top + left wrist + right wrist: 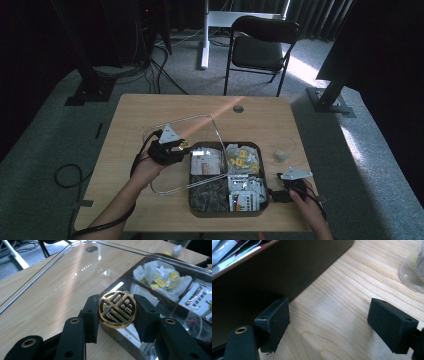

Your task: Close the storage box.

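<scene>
Here, at far left of the light wooden bench, the left gripper has its jaws clenched on the round gold-and-black knob of the clear rectangular plastic lid. The lid hangs tilted, its near edge down by the bench and its right portion overlapping the dark brown compartmented box. Judged from these views, the lid is light and stiff but smooth-faced and slippery, and liable to swing about a single hold; the knob, squeezed across its rim, is the sound place to take it, since the thin edges offer little purchase. Beneath and right of the lid, the box holds white sachets with yellow labels and printed white packets. Further right stands a small clear plastic cup on the bench. At far right, the right gripper rests beside the box wall, jaws released and spread over bare wood, gripping nothing. The contents of the lower-left compartment are too dark to identify, the packet print is unreadable, and what lies in the cup is indistinct. Both forearms are cut off by the bottom edge of the high view.
</scene>
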Demonstrator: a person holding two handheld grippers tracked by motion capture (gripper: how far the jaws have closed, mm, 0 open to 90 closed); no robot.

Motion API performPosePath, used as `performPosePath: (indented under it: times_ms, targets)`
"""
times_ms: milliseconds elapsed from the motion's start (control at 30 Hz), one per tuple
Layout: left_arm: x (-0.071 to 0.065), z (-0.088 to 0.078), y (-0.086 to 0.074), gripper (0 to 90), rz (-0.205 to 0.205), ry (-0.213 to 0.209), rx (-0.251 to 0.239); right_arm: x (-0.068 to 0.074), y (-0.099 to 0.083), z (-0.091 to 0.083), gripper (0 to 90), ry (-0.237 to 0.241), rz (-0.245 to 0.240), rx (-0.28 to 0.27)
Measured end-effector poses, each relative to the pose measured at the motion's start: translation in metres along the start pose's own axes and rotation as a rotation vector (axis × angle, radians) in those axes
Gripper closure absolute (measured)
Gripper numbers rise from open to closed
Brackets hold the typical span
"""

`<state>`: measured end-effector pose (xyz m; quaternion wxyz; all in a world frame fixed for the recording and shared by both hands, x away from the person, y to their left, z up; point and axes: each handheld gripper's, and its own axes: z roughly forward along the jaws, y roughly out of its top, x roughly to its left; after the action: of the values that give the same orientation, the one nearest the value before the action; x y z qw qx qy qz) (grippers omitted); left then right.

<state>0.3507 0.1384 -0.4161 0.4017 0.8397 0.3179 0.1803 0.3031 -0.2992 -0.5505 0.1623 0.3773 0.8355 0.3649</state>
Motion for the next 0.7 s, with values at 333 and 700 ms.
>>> performPosePath:
  times_ms: [333, 700]
  targets:
    - [-0.021, 0.014, 0.007, 58.9, 0.044, -0.055, 0.007, 0.000, 0.000, 0.000, 17.3, 0.001, 0.000, 0.000]
    - [-0.038, 0.029, 0.017, 58.8, 0.076, -0.104, 0.013, 0.001, -0.001, -0.001, 17.4, 0.001, 0.000, -0.001]
